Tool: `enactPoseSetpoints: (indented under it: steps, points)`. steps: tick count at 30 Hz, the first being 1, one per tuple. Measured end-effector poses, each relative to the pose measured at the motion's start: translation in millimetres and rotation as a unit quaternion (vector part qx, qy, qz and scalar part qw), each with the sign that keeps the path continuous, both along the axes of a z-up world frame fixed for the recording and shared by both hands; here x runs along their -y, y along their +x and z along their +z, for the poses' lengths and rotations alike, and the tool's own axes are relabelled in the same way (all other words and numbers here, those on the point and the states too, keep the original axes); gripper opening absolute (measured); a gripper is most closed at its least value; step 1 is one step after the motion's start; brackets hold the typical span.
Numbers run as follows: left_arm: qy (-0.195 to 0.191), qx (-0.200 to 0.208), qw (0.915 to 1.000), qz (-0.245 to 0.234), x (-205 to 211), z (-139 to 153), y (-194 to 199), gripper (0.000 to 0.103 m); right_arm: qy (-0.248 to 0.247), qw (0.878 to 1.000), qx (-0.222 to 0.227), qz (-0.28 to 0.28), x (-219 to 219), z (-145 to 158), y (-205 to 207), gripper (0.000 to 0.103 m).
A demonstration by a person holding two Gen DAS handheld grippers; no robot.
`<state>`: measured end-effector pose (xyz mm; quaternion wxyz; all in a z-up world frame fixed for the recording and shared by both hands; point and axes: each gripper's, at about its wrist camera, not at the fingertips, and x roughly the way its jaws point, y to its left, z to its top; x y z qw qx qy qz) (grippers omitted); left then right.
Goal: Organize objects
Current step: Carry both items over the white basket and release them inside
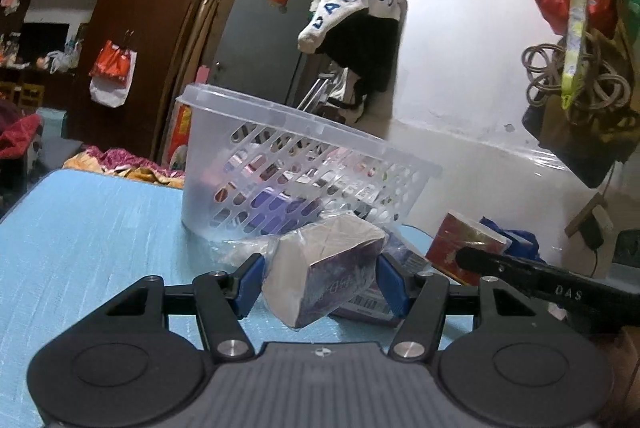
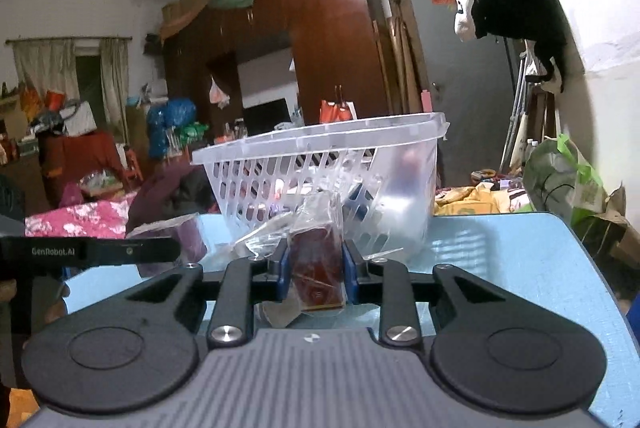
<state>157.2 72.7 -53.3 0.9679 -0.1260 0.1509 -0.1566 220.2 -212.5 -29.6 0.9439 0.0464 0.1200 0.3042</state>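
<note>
My left gripper point(image 1: 320, 282) is shut on a purple and white box point(image 1: 328, 268) in clear wrap, held tilted above the blue table point(image 1: 100, 228). Behind it stands a clear slotted basket point(image 1: 280, 132) with several packets inside. My right gripper point(image 2: 316, 262) is shut on a dark red packet point(image 2: 320, 280) in clear wrap, just in front of the same basket point(image 2: 320, 132). In the left wrist view that red packet point(image 1: 460, 240) shows at the right with a black finger point(image 1: 520, 268) of the right gripper against it. In the right wrist view the purple box point(image 2: 188, 232) sits at the left.
A flat purple pack with a barcode point(image 1: 368, 302) lies on the table under the held box, and a blue item point(image 1: 516, 240) lies beyond the red packet. Bags and cords hang by the white wall point(image 1: 580, 68). The table's right part point(image 2: 500, 268) is bare.
</note>
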Motion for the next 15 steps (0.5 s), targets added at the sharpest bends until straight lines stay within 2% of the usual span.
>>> enactPoseSetpoints:
  steps: [7,10,12,15]
  points:
    - [0.01,0.007,0.9999,0.0,2.5,1.1,-1.8,0.064,0.019,1.0,0.004,0.01,4.9,-0.2,2.3,0.029]
    - [-0.014,0.024,0.9996,0.005,-2.9,6.6,-9.5,0.064,0.027,0.999,0.016,0.017,6.6,1.1,-2.2,0.029]
    - [-0.028,0.037,0.9989,0.001,-7.4,24.7,-10.5,0.064,0.043,0.998,0.016,0.031,8.9,11.3,-4.2,0.029]
    - [-0.005,0.074,0.9972,0.012,-3.7,76.9,-1.6,0.064,0.026,0.997,0.067,0.032,0.6,54.5,-7.2,0.029]
